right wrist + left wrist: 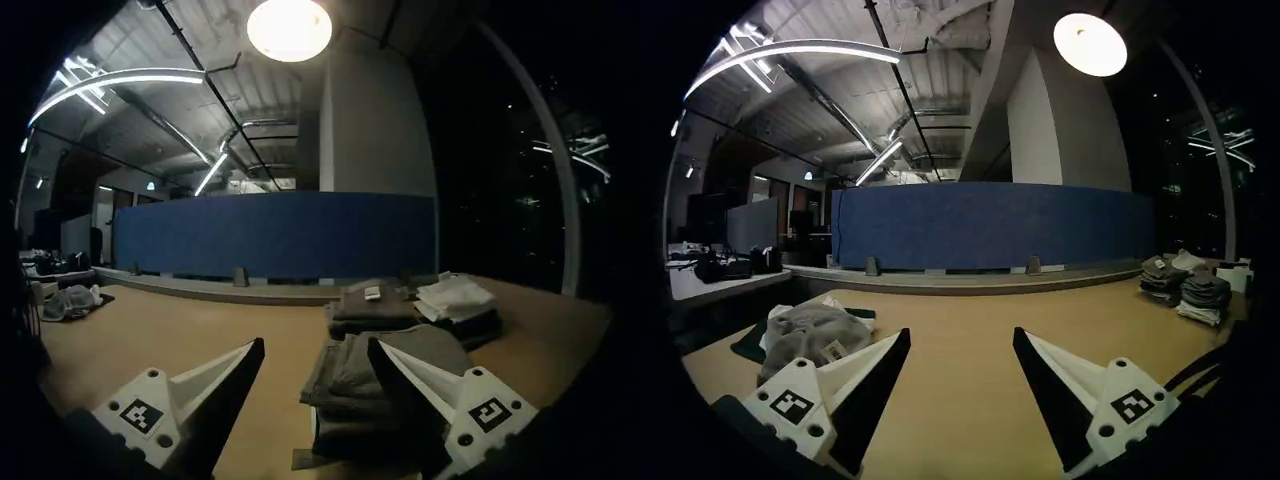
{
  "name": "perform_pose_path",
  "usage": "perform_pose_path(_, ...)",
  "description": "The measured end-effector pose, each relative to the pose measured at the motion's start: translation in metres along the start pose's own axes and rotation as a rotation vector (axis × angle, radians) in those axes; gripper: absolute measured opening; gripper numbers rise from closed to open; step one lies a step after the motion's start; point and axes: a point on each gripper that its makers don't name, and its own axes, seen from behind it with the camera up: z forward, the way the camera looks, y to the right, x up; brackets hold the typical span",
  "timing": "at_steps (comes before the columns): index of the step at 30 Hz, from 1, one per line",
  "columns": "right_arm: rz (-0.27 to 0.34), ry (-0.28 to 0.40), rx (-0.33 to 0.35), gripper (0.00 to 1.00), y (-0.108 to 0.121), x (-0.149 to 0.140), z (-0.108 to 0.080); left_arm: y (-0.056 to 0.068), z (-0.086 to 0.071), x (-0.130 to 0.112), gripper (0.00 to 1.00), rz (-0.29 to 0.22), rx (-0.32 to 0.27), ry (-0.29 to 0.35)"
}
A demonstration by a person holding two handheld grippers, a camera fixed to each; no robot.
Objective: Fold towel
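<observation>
mk: Left gripper (pixel 960 332) state?

jo: Released. Fingers spread wide, nothing between them, bare tabletop (pixel 960 392) under the gap.

mk: Towel?

jo: Left gripper view, left to right: crumpled grey towel (pixel 812 332) heaped on the tabletop at far left, partly behind the left finger in the picture, lying on a dark cloth (pixel 748 346). Some white fabric shows at the back of the heap. Bare wood through the middle. Far right, well apart from the heap, folded stacks (pixel 1188 286) near the tabletop's edge. Blue partition (pixel 984 224) runs along the back.

mk: Right gripper?

jo: Right gripper (pixel 316 342) released too, holding nothing. Right gripper view, left to right: crumpled grey towel (pixel 70 302) far off at the left edge, then bare tabletop, then a near folded stack (pixel 344 384), grey-brown, close in — the right finger overlaps it in the picture, can't tell if it touches. Behind it a second dark stack (pixel 372 308), and just beside that, to the right, a white-topped stack (pixel 456 300).
</observation>
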Motion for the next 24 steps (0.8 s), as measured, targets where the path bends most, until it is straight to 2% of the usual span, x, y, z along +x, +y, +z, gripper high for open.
perform_pose_path(24,0.0,0.0,0.0,1.0,0.0,0.0013,0.0001,-0.0021,-0.0017,-0.0028,0.95,-0.001,-0.001,-0.001)
